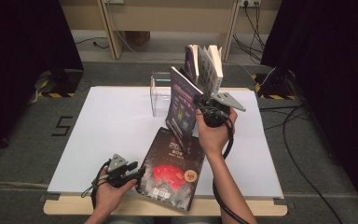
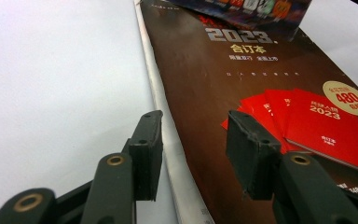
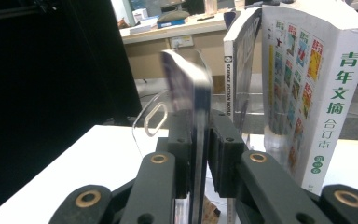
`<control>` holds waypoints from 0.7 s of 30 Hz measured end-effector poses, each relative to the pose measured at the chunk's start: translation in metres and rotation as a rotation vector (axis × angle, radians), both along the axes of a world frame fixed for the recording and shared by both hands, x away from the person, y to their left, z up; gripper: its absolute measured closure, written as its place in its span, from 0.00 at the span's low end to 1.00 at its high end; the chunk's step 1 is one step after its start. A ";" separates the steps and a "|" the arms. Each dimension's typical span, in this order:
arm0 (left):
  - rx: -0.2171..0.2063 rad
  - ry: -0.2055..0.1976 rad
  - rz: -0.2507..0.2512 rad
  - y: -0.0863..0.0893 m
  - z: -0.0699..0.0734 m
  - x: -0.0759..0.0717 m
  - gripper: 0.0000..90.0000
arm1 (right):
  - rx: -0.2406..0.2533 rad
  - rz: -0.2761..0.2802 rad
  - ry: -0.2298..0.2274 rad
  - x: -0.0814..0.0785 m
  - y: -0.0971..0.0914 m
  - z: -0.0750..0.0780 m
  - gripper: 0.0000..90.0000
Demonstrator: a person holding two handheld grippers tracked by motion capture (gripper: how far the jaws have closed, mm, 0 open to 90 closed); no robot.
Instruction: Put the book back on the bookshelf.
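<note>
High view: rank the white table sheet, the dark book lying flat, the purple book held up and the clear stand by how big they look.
1. White table sheet.
2. Dark book lying flat.
3. Purple book held up, seen at an angle, so unsure.
4. Clear stand, partly hidden.

A white table (image 1: 112,135) bears a dark book (image 1: 170,170) lying flat and a clear stand (image 1: 160,93).

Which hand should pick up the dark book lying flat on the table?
Left, probably. The left hand-held gripper is open right at the flat book's edge, while the right hand-held gripper is busy holding a purple book upright by the clear stand.
</note>
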State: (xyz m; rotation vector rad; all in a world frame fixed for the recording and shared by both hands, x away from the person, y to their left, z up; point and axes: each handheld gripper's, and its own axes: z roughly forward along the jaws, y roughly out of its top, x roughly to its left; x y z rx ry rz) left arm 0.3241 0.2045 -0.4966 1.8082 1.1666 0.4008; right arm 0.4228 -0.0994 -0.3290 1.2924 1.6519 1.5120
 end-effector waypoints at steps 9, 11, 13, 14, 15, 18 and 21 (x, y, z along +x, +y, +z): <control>-0.003 0.000 0.000 -0.001 0.000 0.000 0.62 | -0.018 0.015 0.042 0.002 -0.003 0.005 0.88; -0.004 0.000 -0.001 -0.001 0.000 0.000 0.62 | -0.029 0.007 0.056 0.002 -0.003 0.006 0.88; -0.004 0.001 -0.001 -0.001 0.000 0.000 0.62 | -0.029 0.000 0.070 0.003 -0.004 0.007 0.89; -0.004 0.002 -0.001 -0.001 0.000 0.000 0.62 | -0.029 0.001 0.079 0.003 -0.004 0.008 0.90; -0.004 0.001 -0.001 -0.001 0.001 0.000 0.62 | -0.033 -0.003 0.087 0.004 -0.004 0.008 0.91; -0.004 0.001 -0.001 -0.001 0.001 0.000 0.62 | -0.045 -0.017 0.116 0.005 -0.004 0.011 0.93; -0.004 0.001 -0.001 0.000 0.001 0.000 0.61 | -0.048 -0.020 0.124 0.006 -0.003 0.013 0.94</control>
